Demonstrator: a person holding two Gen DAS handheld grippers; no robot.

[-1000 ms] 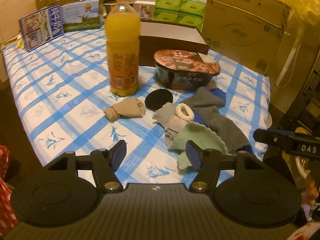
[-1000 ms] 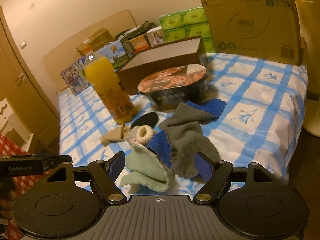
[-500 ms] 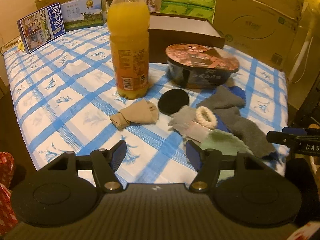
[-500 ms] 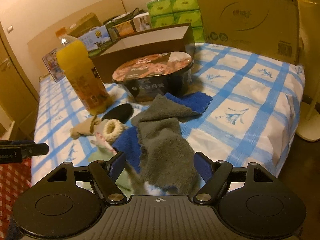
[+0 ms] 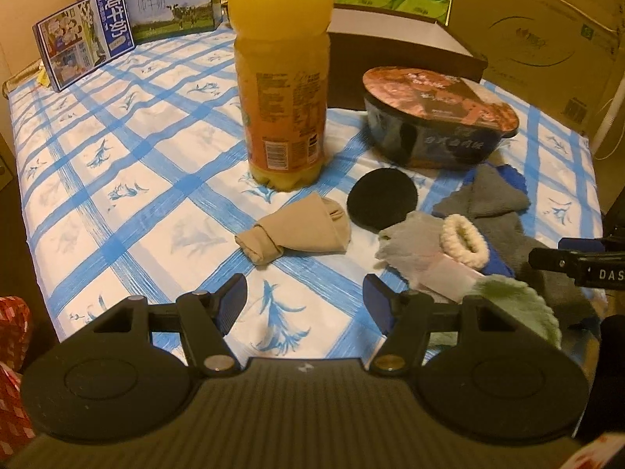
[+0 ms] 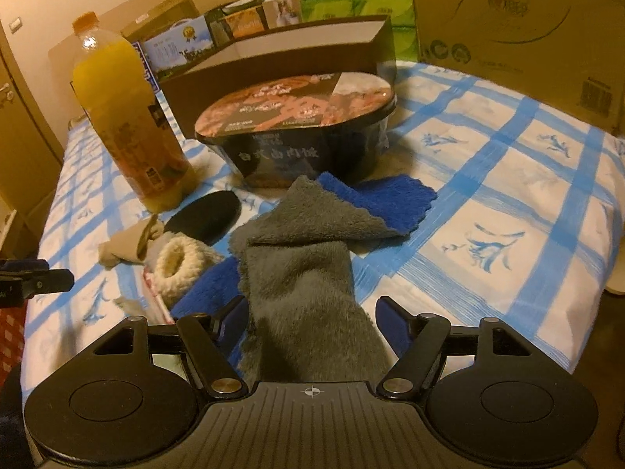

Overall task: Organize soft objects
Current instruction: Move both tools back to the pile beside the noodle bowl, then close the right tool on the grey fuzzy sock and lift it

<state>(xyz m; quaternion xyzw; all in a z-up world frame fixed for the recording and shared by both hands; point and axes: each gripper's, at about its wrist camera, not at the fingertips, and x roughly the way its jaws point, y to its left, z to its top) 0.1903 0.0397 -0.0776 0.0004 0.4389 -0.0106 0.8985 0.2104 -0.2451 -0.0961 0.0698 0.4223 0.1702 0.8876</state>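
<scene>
The right gripper [image 6: 312, 322] is hovering low with its jaws spread and unclenched, though they have just been narrowing a little; a long grey fleece cloth [image 6: 304, 273], plush and scallop-edged, is lying between them without being pinched. Just left of those jaws a cream fuzzy scrunchie [image 6: 177, 267] is resting on a royal-blue fleece cloth [image 6: 383, 199], which is peeking out beyond the grey one.

The left gripper [image 5: 304, 305] is also hanging released, with only bare blue-checked tablecloth [image 5: 156, 203] between its jaws. Just ahead of them a beige rolled stocking [image 5: 297, 232] is lying, soft and wrinkled. To the right of the jaws a pale green fleece cloth [image 5: 519, 305] is sitting near the surface's edge. Farther out a flat black round pad [image 5: 383, 198] is lying, then a smooth orange juice bottle [image 5: 283, 78] standing upright and a glossy oval noodle bowl [image 5: 437, 117]. Left of the bottle the cloth is stretching open; cardboard boxes [image 6: 519, 35] are closing the far side.
</scene>
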